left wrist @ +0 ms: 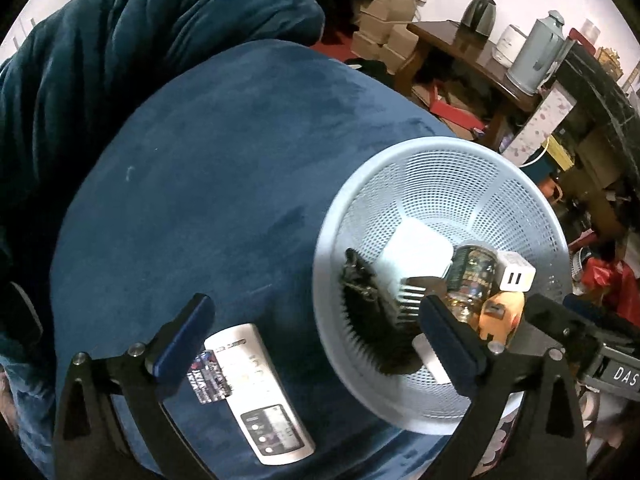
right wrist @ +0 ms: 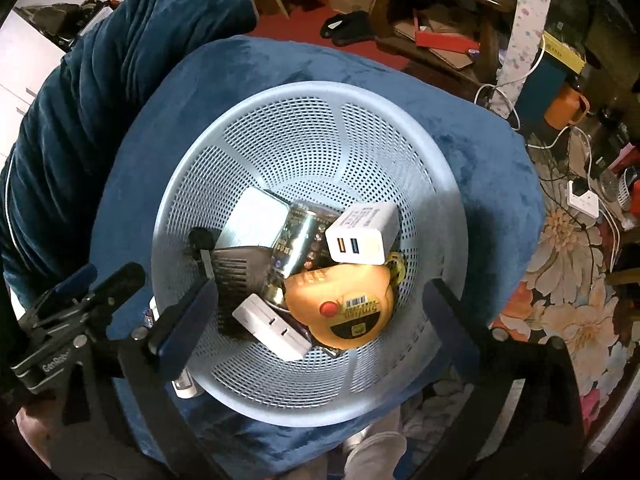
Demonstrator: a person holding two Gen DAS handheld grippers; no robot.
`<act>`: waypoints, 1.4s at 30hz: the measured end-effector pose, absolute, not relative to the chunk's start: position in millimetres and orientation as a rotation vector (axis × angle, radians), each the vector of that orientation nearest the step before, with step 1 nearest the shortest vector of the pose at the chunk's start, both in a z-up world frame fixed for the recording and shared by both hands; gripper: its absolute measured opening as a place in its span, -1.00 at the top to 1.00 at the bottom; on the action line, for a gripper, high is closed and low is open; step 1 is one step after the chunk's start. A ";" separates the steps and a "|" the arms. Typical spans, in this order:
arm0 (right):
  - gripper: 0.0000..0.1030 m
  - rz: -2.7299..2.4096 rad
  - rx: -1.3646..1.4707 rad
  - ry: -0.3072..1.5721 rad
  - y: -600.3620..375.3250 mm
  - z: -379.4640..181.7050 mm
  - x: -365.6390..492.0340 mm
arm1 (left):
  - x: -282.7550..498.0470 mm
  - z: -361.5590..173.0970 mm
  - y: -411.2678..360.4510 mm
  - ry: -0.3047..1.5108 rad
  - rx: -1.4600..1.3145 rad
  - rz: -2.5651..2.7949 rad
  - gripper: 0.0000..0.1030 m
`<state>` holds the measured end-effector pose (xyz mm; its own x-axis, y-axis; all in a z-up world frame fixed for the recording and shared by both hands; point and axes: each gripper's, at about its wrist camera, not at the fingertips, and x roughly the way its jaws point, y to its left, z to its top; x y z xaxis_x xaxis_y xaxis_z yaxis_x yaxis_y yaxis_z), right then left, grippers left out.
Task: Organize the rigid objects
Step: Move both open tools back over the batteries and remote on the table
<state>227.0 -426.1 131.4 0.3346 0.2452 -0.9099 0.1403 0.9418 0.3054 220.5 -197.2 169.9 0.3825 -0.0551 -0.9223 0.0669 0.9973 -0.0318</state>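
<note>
A light blue perforated basket (right wrist: 304, 128) (left wrist: 440, 168) sits on a blue velvet cushion (left wrist: 208, 160). It holds an orange tape measure (right wrist: 340, 304), a white USB charger (right wrist: 362, 236), a can (right wrist: 298, 240), a black hairbrush (left wrist: 372, 308), a white box (right wrist: 256, 216) and a white adapter (right wrist: 272, 328). A white remote (left wrist: 256, 392) with a small card (left wrist: 208, 376) on it lies on the cushion, left of the basket. My left gripper (left wrist: 316, 340) is open, straddling the remote and the basket's rim. My right gripper (right wrist: 316, 308) is open above the basket's contents.
A dark blue blanket (left wrist: 140, 28) is heaped at the cushion's far left. A wooden table (left wrist: 472, 52) with a kettle (left wrist: 480, 16) and a thermos (left wrist: 540, 52) stands behind. Cables and a power strip (right wrist: 582, 200) lie on the floral floor at right.
</note>
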 end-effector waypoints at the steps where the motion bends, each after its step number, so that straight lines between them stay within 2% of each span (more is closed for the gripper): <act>1: -1.00 0.072 0.353 1.238 -424.3 130.9 227.2 | 219.6 169.9 -195.5 1.176 0.010 -0.074 -0.98; 42: -1.00 0.203 0.138 1.258 -318.0 147.1 216.6 | 171.5 164.4 -87.0 1.194 -0.133 0.057 -0.99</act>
